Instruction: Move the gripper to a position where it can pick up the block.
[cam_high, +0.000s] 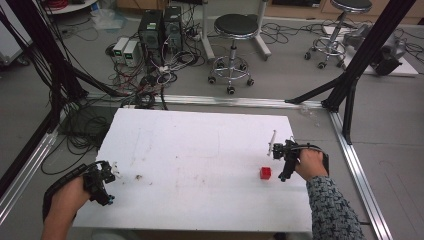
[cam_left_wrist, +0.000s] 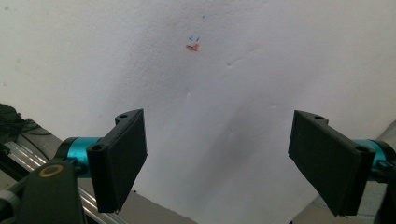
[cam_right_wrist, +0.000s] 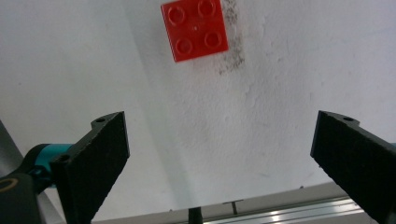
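A small red four-stud brick (cam_high: 265, 173) lies on the white table (cam_high: 200, 160) toward the right; in the right gripper view the red brick (cam_right_wrist: 194, 30) sits beyond the jaws. My right gripper (cam_high: 283, 159) hovers just right of the brick, jaws wide open with nothing between them, and the right gripper (cam_right_wrist: 219, 158) shows bare table in its gap. My left gripper (cam_high: 102, 181) rests at the table's left edge, also open and empty. In its own view the left gripper (cam_left_wrist: 217, 158) looks down on bare white tabletop with small ink marks (cam_left_wrist: 193, 44).
A thin white stick (cam_high: 271, 141) lies on the table beside the right gripper. Black frame posts (cam_high: 350, 75) and aluminium rails (cam_high: 360, 175) border the table. Stools (cam_high: 234, 45), computers (cam_high: 160, 30) and tangled cables (cam_high: 145, 80) stand on the floor beyond.
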